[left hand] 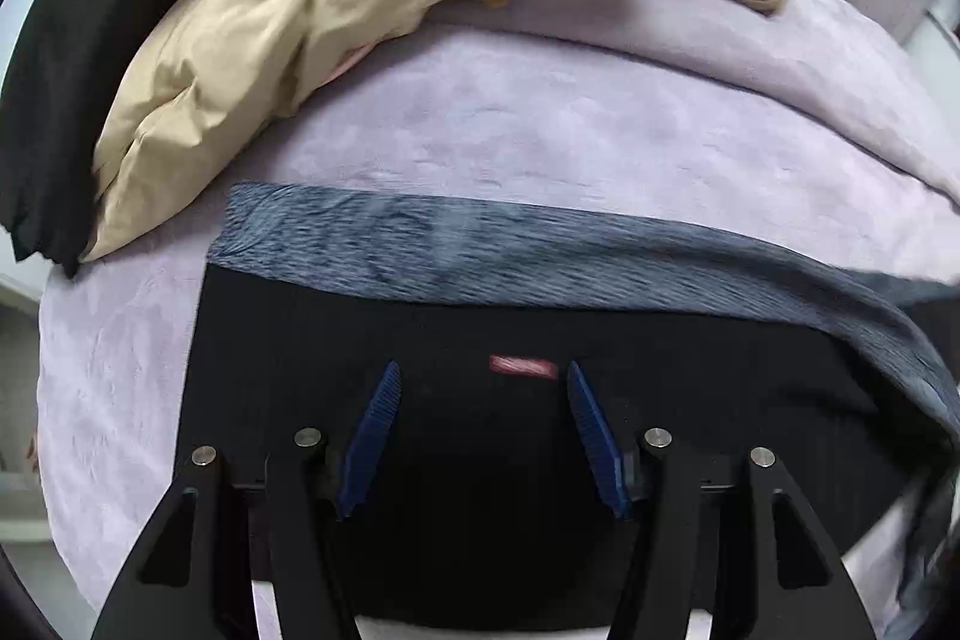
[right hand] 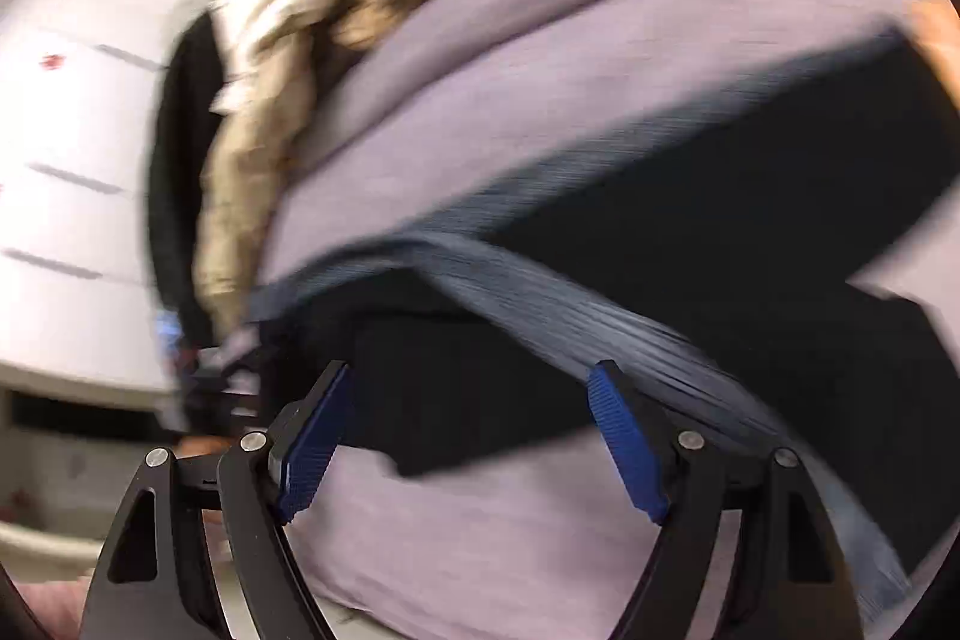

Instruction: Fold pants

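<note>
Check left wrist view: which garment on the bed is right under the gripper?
The black pants with the small red label, directly under the open left gripper; the beige garment lies away at the far edge.

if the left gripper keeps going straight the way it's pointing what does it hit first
Most likely the black pants: the open left gripper points right at the dark cloth near the small red label. How far off it is remains unclear.

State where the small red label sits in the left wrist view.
The red label lies on the black pants, just above the open left gripper, nearer its right fingertip, below the grey ribbed waistband.
</note>
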Tool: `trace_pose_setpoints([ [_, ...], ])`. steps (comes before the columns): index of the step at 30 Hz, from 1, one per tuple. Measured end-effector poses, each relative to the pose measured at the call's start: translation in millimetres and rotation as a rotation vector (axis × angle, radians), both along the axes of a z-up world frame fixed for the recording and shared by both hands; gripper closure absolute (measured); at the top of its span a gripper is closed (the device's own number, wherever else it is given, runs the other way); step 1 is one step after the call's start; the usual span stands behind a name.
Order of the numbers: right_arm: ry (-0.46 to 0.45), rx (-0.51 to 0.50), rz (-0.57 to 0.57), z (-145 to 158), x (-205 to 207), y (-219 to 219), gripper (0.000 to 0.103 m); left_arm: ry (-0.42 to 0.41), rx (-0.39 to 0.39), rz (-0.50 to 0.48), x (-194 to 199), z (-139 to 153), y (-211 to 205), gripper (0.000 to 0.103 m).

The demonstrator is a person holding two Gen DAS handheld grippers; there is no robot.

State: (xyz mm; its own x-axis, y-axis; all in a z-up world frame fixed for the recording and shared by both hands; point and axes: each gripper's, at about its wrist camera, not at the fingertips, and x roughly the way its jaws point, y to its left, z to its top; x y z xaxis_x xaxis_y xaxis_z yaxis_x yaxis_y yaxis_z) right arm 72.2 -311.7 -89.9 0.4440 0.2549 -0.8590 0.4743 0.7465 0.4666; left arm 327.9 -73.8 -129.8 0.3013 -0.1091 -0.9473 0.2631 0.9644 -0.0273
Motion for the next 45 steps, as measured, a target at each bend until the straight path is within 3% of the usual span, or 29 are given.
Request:
trace_pose_setpoints([
  [4,0.063,0.065,-0.29,-20.4,-115.0,-55.9,0.02,0.04,-0.063,-0.191,-44.6,18.4,-49.5,0.044],
  [8,0.1,0.076,-0.505,-44.2,-198.6,-98.5,0.02,0.19,-0.201,-0.368,-99.5,22.6,-127.7,0.044],
  [11,0.136,0.15,-0.54,-69.1,-228.1,-115.5,0.02,0.258,-0.264,-0.446,-130.9,22.2,-182.5,0.044],
  [14,0.141,0.234,-0.506,-89.2,-239.0,-127.7,0.021,0.322,-0.29,-0.459,-144.3,12.8,-227.4,0.044],
  [17,0.07,0.395,-0.417,-106.4,-234.9,-133.1,0.033,0.362,-0.274,-0.459,-156.0,8.1,-256.9,0.044],
  [19,0.074,0.487,-0.351,-119.6,-225.7,-133.9,0.06,0.376,-0.238,-0.469,-163.4,-2.5,-273.4,0.044],
  [20,0.087,0.528,-0.333,-124.6,-223.7,-134.9,0.095,0.376,-0.221,-0.472,-169.3,-4.0,-273.1,0.044],
  [21,0.084,0.563,-0.314,-124.9,-222.5,-137.3,0.094,0.381,-0.2,-0.471,-172.5,-8.1,-278.1,0.05],
  [22,0.062,0.568,-0.28,-117.3,-218.8,-140.0,0.094,0.395,-0.207,-0.466,-174.6,-9.7,-281.4,0.067],
  [23,0.043,0.565,-0.25,-108.4,-217.2,-144.9,0.094,0.409,-0.219,-0.462,-173.2,-16.2,-279.4,0.069],
  [29,-0.121,0.625,-0.2,-59.6,-176.3,-200.1,0.094,0.361,-0.254,-0.379,-158.9,7.1,-294.5,0.069],
  [34,-0.247,0.606,-0.18,-33.8,-100.4,-276.2,0.094,0.228,-0.262,-0.308,-110.8,39.1,-315.7,0.066],
  [36,-0.264,0.589,-0.171,-34.0,-59.6,-311.2,0.094,0.169,-0.222,-0.27,-89.0,42.0,-325.5,0.049],
  [40,-0.189,0.507,-0.14,-56.2,12.2,-354.9,0.092,0.101,-0.151,-0.223,-63.6,42.4,-327.3,0.048],
  [43,-0.085,0.407,-0.099,-79.0,53.8,-368.5,0.082,0.061,-0.102,-0.177,-54.7,44.0,-315.5,0.048],
  [44,-0.065,0.353,-0.075,-79.9,63.0,-368.7,0.065,0.057,-0.093,-0.167,-55.0,41.5,-312.7,0.048],
  [45,-0.065,0.316,-0.056,-78.8,65.9,-368.2,0.039,0.054,-0.083,-0.153,-55.4,39.7,-307.2,0.048],
])
